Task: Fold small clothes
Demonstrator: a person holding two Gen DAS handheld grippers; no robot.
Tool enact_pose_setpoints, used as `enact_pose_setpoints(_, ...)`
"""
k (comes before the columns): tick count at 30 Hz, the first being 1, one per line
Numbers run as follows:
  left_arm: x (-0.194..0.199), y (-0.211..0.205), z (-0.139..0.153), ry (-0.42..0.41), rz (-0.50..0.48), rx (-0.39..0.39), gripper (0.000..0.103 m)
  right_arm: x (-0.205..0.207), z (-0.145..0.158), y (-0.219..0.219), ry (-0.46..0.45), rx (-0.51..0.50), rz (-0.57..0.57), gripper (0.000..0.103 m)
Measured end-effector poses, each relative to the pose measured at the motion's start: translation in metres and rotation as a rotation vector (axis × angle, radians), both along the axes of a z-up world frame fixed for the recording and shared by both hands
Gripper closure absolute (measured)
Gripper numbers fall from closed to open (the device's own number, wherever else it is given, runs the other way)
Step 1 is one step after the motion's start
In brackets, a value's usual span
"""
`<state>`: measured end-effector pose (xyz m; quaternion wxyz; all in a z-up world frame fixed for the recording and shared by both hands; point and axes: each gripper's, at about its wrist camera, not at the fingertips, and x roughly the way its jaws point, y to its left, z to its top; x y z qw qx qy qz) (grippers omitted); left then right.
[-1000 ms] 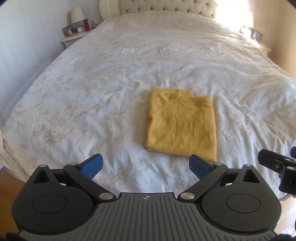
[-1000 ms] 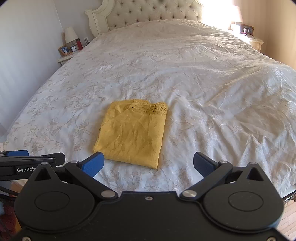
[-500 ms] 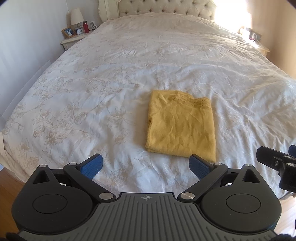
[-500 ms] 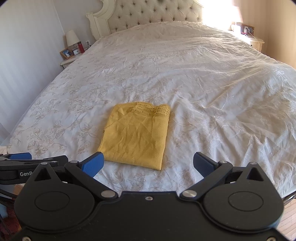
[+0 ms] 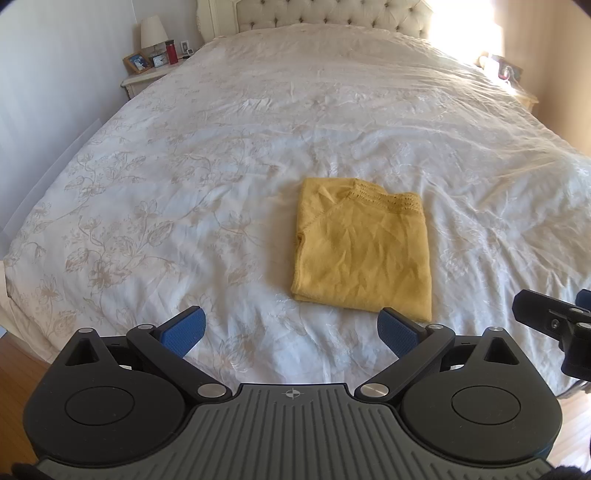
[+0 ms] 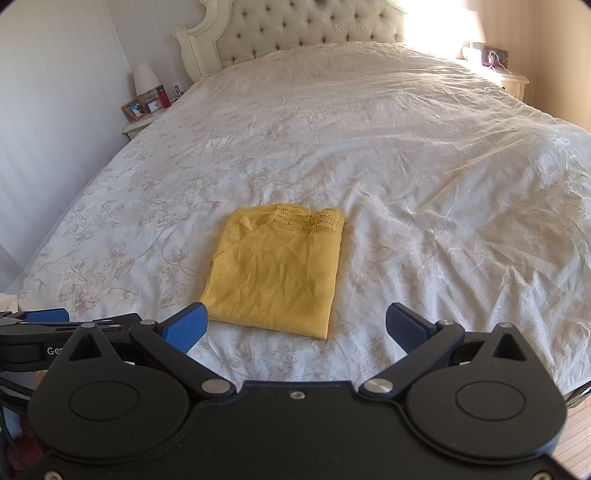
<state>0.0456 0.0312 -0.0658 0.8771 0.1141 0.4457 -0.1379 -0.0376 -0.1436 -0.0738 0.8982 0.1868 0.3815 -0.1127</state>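
A small yellow garment lies folded into a flat rectangle on the white floral bedspread, near the foot of the bed. It also shows in the right wrist view. My left gripper is open and empty, held back from the garment's near edge. My right gripper is open and empty, also short of the garment. The right gripper's body shows at the right edge of the left wrist view. The left gripper's body shows at the left edge of the right wrist view.
A tufted headboard stands at the far end. A nightstand with a lamp, picture frame, clock and red bottle is at the far left. Another nightstand is at the far right. Wooden floor shows below the bed's foot.
Both grippers have tilted or risen slightly, so the garment sits a little lower in both views. Both stay open. The garment has not moved.
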Motion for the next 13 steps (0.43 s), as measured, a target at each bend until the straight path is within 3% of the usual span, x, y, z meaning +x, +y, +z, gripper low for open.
enact_pose_setpoints(13,0.0044,-0.0038,-0.0028,0.004,-0.003,0.000,0.002,0.0030,-0.0039,0.0033,0.004,0.019,-0.012,0.001)
